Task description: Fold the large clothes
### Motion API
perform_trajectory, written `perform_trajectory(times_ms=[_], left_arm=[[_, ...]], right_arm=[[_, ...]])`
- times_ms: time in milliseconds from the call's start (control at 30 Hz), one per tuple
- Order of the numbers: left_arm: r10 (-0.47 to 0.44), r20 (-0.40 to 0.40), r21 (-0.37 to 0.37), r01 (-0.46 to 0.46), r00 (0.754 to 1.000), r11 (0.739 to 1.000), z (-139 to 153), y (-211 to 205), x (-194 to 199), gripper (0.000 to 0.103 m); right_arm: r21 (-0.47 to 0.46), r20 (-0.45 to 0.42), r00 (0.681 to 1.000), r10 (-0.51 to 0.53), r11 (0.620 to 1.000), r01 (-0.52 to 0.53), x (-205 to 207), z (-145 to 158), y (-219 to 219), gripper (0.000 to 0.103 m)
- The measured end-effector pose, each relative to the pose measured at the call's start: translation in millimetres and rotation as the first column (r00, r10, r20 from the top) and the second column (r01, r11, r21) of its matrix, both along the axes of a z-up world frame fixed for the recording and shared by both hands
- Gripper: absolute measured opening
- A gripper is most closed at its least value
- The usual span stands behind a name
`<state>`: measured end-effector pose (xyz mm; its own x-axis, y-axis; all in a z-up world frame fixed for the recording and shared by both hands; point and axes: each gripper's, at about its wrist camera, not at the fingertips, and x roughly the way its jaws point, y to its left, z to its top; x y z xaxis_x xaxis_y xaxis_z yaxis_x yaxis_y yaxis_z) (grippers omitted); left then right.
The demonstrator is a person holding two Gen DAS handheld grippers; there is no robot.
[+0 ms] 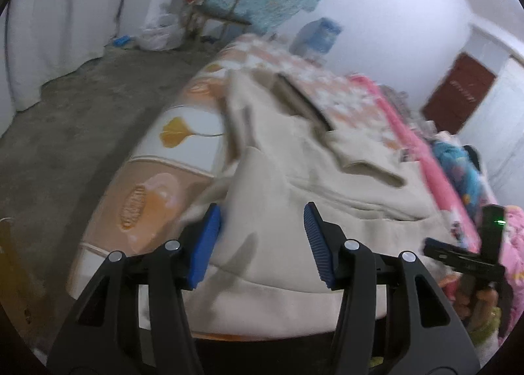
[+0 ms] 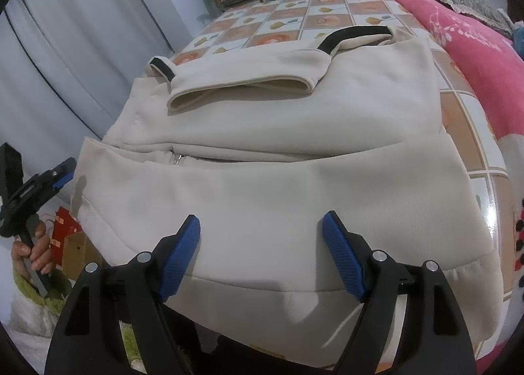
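Through the left wrist camera, my left gripper (image 1: 262,214) hangs over the near part of the cream jacket (image 1: 294,172), which lies spread on the bed (image 1: 183,126). Its blue pads (image 1: 206,244) stand apart, about halfway, and nothing is clamped between them; the left pad sits just at a raised fold of the cloth, though blur keeps me from saying whether it touches. At the right edge my right gripper (image 1: 458,257) shows from the side in my right hand (image 1: 478,303), next to a pink blanket (image 1: 425,152).

From the right wrist camera, my right gripper (image 2: 262,227) is released, jaws wide, with only the flat cream cloth beneath the gap. The pads (image 2: 180,257) hover over the jacket's near hem and grip nothing; I cannot tell whether they graze the fabric. The jacket (image 2: 278,119) lies flat across the patterned bed (image 2: 465,133), its zipper (image 2: 178,159) running sideways across the middle and a folded sleeve (image 2: 242,87) with its open cuff lying on top farther back. At the left edge my left hand (image 2: 32,250) holds the left gripper (image 2: 64,172) just beside the jacket's left edge, its jaws not pressing on anything I can see. The pink blanket (image 2: 475,47) lies along the far right.
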<state>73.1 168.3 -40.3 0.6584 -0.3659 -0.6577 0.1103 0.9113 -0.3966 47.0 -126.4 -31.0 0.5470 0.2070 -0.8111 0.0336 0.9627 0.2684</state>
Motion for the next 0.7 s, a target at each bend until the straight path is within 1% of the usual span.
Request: perform_trajectory(times_ms=[33,67,167,300,367,467,500,533,567,633,700], left_arm=[[0.012,-0.015,0.002,-0.012,1.000,1.000,-4,2,6,0.050],[0.020,-0.028,-0.011,-0.020,0.999,1.000,-8,5,12,0.050],[0.014,-0.043,-0.029,-0.015,0.999,0.999,-13,7,25,0.050],[-0.008,-0.028,0.002,0.008,1.000,1.000,-11,-2,34,0.050],[-0.017,-0.033,0.022,0.018,0.999,1.000,-13,-5,40,0.050],[-0.029,-0.041,0.022,0.029,0.999,0.999,-14,-7,43,0.049],[-0.035,-0.029,0.017,0.036,0.999,0.999,-11,-7,42,0.047],[-0.054,0.006,0.000,0.054,0.999,0.999,-5,-9,36,0.044],[-0.079,0.046,-0.019,0.080,0.996,0.997,3,-11,28,0.044],[-0.127,0.104,-0.026,0.130,0.986,0.991,14,-16,14,0.044],[-0.180,0.126,-0.027,0.184,0.976,0.982,18,-23,7,0.044]], right_arm=[[-0.002,-0.001,1.000,-0.002,1.000,0.002,0,0,0,0.076],[-0.003,-0.002,1.000,-0.003,1.000,0.003,0,0,1,0.076],[-0.005,-0.004,1.000,-0.006,1.000,0.006,0,0,1,0.076],[-0.008,-0.001,1.000,-0.009,1.000,0.009,-1,0,1,0.076],[-0.013,0.001,1.000,-0.008,1.000,0.008,-1,0,2,0.076],[-0.017,0.002,1.000,-0.006,1.000,0.006,-1,0,2,0.076],[-0.016,0.002,1.000,-0.006,1.000,0.006,-1,0,2,0.076],[-0.014,0.003,1.000,-0.006,1.000,0.006,-1,0,2,0.076],[-0.012,0.004,1.000,-0.007,1.000,0.007,-1,0,2,0.076],[-0.009,0.010,1.000,-0.005,1.000,0.006,-1,0,1,0.076],[-0.015,0.016,1.000,0.000,1.000,0.000,-1,-1,2,0.076]])
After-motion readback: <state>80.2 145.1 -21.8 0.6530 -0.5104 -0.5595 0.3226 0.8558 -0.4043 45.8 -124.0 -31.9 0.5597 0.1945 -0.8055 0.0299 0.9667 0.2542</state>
